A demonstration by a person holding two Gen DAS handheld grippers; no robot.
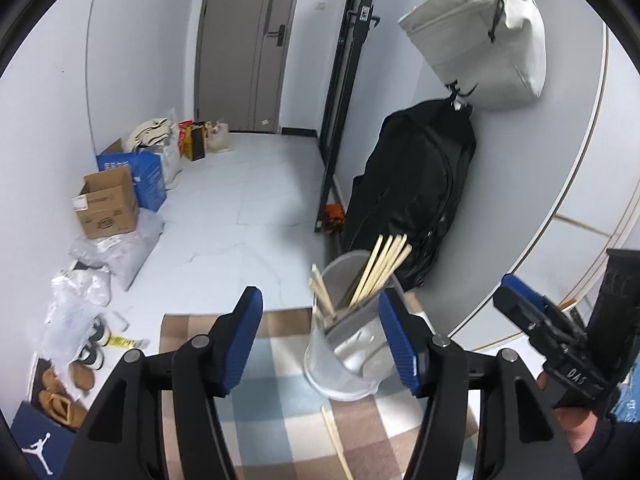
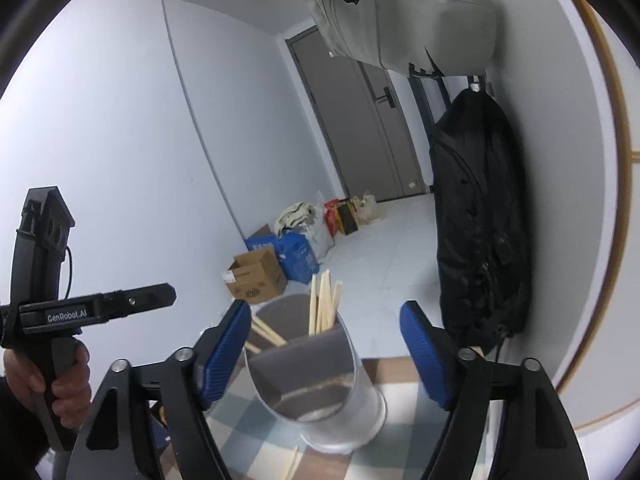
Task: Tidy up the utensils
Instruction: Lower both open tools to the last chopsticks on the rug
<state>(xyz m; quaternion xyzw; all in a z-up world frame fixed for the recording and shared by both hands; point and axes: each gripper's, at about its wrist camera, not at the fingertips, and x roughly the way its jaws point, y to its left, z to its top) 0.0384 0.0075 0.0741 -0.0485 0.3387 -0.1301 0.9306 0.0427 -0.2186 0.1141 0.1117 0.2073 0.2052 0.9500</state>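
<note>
Now both sets of fingers stand open, gripping nothing: the left gripper (image 1: 322, 342) and right gripper (image 2: 326, 354) flank the cup (image 2: 320, 392) holding chopsticks (image 2: 322, 304) at twelve o'clock.

The surface (image 1: 280, 364) is covered by a checked cloth of brown, pale blue and white squares. A translucent holder (image 1: 340, 360) with a divider stands on it, and 1 loose chopstick (image 1: 338, 444) lies just beside its base.

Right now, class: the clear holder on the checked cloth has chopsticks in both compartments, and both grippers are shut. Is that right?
Not quite. The left gripper and right gripper are open, as each wrist view shows. The holder does have chopsticks in both compartments.
</note>
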